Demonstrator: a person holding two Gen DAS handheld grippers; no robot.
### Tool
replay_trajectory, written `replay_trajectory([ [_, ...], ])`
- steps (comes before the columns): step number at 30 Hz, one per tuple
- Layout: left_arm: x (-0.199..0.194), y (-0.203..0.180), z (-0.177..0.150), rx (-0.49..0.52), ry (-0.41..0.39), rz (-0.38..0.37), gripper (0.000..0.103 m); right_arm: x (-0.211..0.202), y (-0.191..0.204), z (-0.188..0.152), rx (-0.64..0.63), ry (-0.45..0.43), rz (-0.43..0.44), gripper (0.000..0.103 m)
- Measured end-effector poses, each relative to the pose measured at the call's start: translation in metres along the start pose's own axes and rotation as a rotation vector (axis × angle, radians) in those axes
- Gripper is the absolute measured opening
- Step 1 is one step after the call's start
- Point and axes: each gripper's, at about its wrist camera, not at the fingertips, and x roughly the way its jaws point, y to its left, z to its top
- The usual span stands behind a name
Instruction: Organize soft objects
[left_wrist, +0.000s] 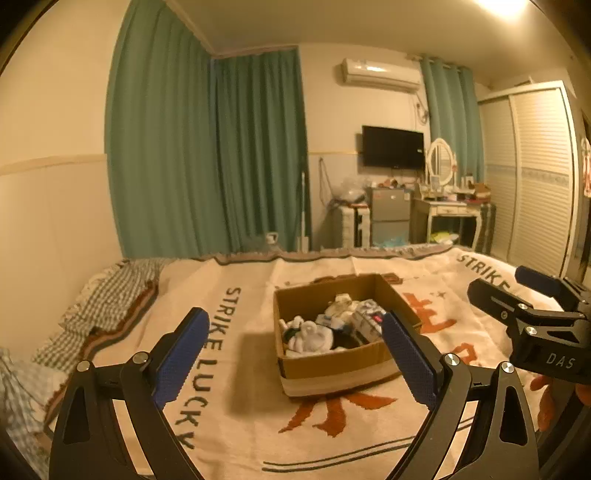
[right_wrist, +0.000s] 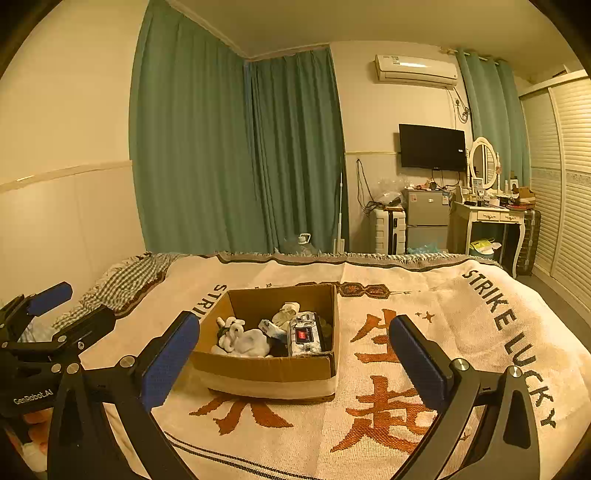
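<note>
An open cardboard box stands on the bed's cream blanket. Inside lie several soft items: a white rolled piece, a patterned bundle with a red patch and small white pieces behind them. My left gripper is open and empty, held above the blanket in front of the box. My right gripper is open and empty, also in front of the box. Each gripper shows in the other's view, the right one and the left one.
The blanket carries orange characters and "STRIKE LUCKY" lettering. A checked pillow lies at the bed's left. Beyond the bed are green curtains, a small fridge, a dressing table and a wardrobe.
</note>
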Motion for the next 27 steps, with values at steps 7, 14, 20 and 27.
replay_trajectory([
  [7, 0.0011, 0.0015, -0.0008, -0.015, 0.011, -0.005, 0.096, 0.0007, -0.0012, -0.0021, -0.002, 0.004, -0.004, 0.103],
  [14, -0.0014, 0.0035, -0.001, -0.019, 0.0, 0.002, 0.096, 0.0007, 0.0004, -0.0037, -0.006, 0.002, -0.005, 0.103],
  [20, -0.0021, 0.0025, -0.0004, -0.014, -0.002, 0.006, 0.096, 0.0018, 0.0019, -0.0048, -0.008, 0.009, -0.005, 0.103],
  [27, -0.0013, 0.0015, -0.0012, -0.013, 0.002, 0.004, 0.096, 0.0023, 0.0037, -0.0054, -0.011, 0.015, -0.004, 0.103],
])
